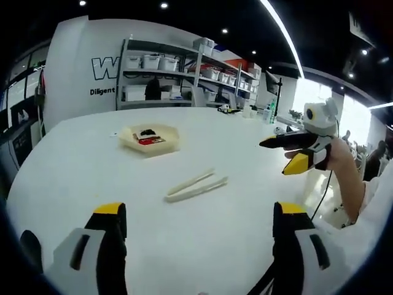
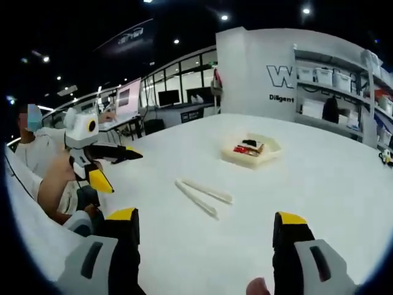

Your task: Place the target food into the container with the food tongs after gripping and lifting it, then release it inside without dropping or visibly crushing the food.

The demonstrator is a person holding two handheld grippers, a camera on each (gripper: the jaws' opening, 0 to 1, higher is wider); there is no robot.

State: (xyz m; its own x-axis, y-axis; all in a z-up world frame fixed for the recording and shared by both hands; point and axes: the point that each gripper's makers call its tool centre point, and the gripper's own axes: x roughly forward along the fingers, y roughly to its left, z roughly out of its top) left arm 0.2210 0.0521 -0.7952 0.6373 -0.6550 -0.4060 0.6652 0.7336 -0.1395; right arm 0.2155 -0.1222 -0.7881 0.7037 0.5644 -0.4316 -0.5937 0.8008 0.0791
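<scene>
The table is plain white, and the tongs on it are cream. The far tray is pale yellow, holding red and black food. Both grippers' jaws are black with yellow tips.

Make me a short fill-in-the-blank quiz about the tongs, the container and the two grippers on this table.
1. The food tongs lie flat on the white ____.
2. The container sits ____ from the grippers than the tongs.
3. Both the left gripper and the right gripper stand ____, holding nothing.

Missing words: table; farther; open
</scene>
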